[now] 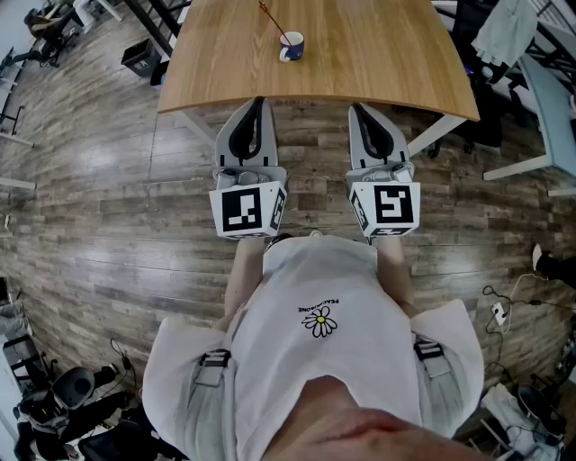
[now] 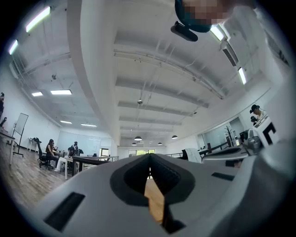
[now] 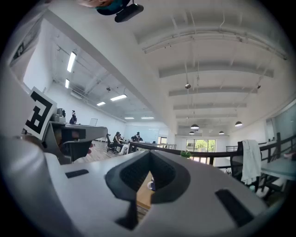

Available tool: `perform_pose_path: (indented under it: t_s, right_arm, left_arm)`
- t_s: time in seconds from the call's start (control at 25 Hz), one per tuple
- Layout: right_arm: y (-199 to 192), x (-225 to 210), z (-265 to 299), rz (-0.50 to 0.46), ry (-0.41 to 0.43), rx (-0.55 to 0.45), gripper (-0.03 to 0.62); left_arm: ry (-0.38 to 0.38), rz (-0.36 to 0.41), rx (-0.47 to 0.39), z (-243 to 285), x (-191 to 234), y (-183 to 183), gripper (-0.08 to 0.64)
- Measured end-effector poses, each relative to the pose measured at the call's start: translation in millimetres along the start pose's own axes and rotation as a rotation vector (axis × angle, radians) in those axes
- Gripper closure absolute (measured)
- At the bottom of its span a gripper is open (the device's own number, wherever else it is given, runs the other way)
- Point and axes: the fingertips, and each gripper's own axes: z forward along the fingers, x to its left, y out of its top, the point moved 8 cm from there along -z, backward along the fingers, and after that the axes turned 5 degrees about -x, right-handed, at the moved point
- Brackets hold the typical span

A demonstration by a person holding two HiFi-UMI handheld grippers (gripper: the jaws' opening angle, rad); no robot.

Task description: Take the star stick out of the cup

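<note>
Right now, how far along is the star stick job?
Nothing done: the star stick stands in the cup on the table. Nothing in hand: left gripper and right gripper are shut, empty, short of the table. Remaining: reach, grasp, lift out.

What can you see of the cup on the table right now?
The cup is a small white mug with dark blue markings, upright on the wooden table, back from its near edge. A thin red stick stands in it, leaning over the rim toward upper left. Nothing else touches it.
</note>
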Motion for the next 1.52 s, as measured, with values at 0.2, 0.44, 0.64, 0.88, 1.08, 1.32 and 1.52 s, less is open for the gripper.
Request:
perform_pose_path:
  t_s: [0.2, 0.44, 0.64, 0.88, 1.08, 1.32, 1.52]
  right_arm:
    - [2.0, -3.4, -0.1, -0.004, 0.003, -0.008, 0.586]
    - [1.9, -7.7, -2.6, 0.044, 0.023, -0.013, 0.586]
    - [3.7, -11.2, -6.2, 0.095, 0.071, -0.043, 0.586]
    - [-2.3, -3.3, -10.0, 0.187, 0.132, -0.037, 0.586]
    - [-11.9, -1.1, -2.6, 0.184, 0.162, -0.039, 0.586]
    - [-20.4, -18.4, 21.1, 0.170, 0.143, -0.038, 0.586]
    - [-28.7, -38.8, 60.6, 0.156, 0.103, -0.041, 0.586]
  left_arm:
    - [-0.002, -0.001, 0.004, 2.0, -3.6, 1.0, 0.543]
    - [-0.010, 0.000, 0.005, 3.2, -11.0, 2.8, 0.543]
    - [0.008, -0.003, 0.011, 1.6, -13.2, -1.3, 0.543]
    - [0.036, -0.009, 0.027, -13.6, -13.6, 3.3, 0.543]
    - [0.028, -0.046, 0.005, -3.7, -7.0, -5.8, 0.543]
    - [0.006, -0.042, -0.016, 31.9, 0.4, -17.5, 0.543]
    - [-0.013, -0.055, -0.024, 80.6, 18.8, -30.9, 0.543]
